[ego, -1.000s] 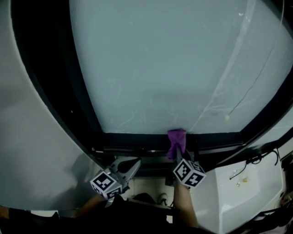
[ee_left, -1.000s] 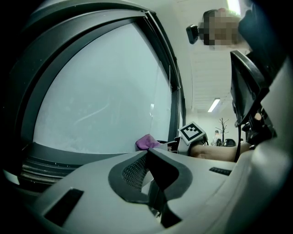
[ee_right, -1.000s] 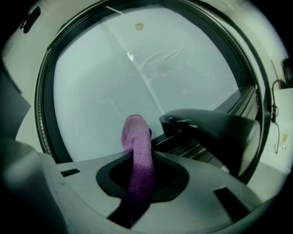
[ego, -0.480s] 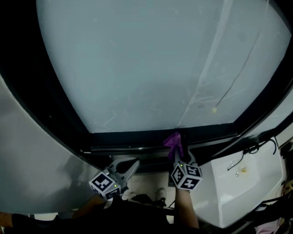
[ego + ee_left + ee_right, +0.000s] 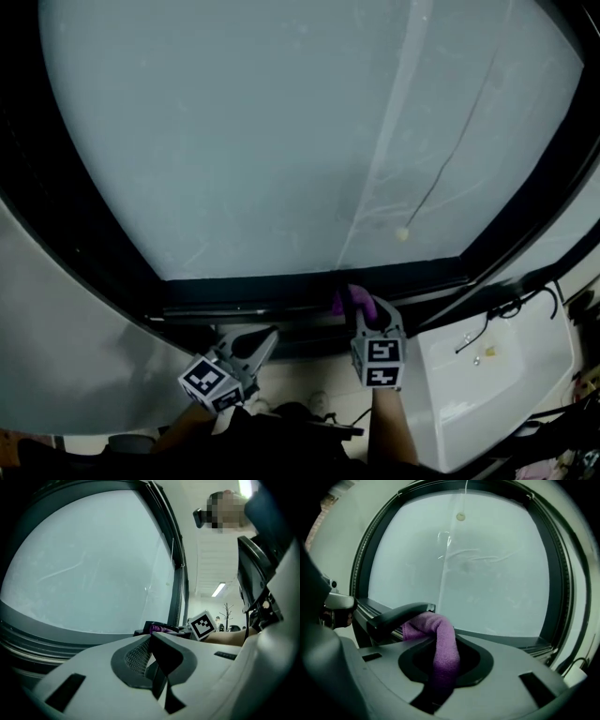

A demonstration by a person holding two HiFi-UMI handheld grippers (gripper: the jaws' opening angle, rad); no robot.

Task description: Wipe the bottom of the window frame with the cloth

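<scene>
Right hand-held gripper [image 5: 364, 317], jaws clamped on the purple terry cloth [image 5: 351, 301], has slid rightward past the pane's crease along the dark bottom rail of the window frame [image 5: 253, 287]. The wipe appears to be advancing. Left hand-held gripper [image 5: 261, 341] hangs below, jaws together, empty.

The dark bottom rail of the window frame [image 5: 253, 292] runs under the pale glass [image 5: 281, 141], and a purple cloth [image 5: 354, 302] lies against it right of its middle. At lower right a white bench [image 5: 511, 398] carries a few small bits [image 5: 478, 357] and a dark cable [image 5: 483, 328]
</scene>
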